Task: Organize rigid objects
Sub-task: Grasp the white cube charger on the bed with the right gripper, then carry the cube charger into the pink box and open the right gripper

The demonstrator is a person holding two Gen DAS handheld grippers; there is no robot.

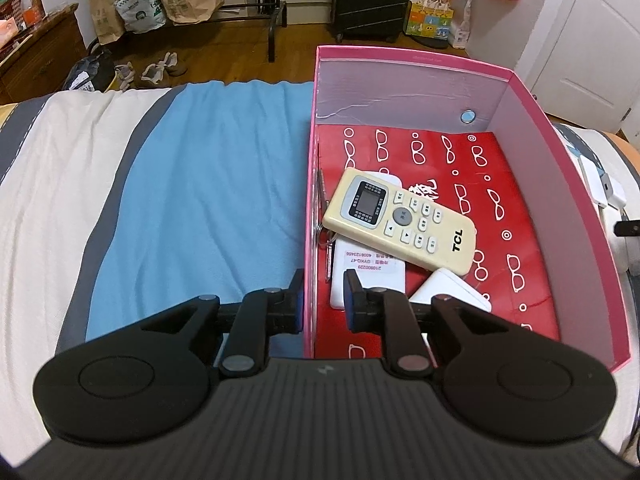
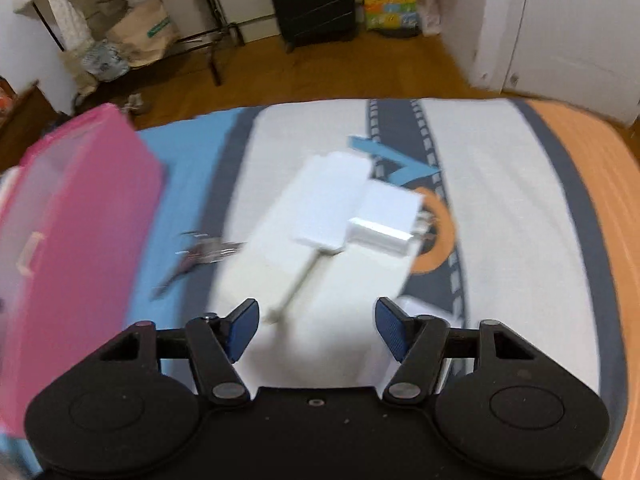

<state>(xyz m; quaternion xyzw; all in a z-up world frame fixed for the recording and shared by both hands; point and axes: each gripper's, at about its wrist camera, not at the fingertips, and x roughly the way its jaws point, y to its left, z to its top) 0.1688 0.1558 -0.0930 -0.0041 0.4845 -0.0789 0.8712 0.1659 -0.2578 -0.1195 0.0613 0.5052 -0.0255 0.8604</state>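
With the cream remote (image 1: 400, 222) and two white items already in the pink box (image 1: 560, 184), whose wall my left jaws straddle without pinching, my right jaws hang spread and empty over the white chargers (image 2: 352, 204) and keys (image 2: 204, 254) left on the bed (image 2: 500, 208).

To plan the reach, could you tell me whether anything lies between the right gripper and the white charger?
Nothing blocks it: only bare sheet lies between right gripper and charger, with an adapter's cable just left.
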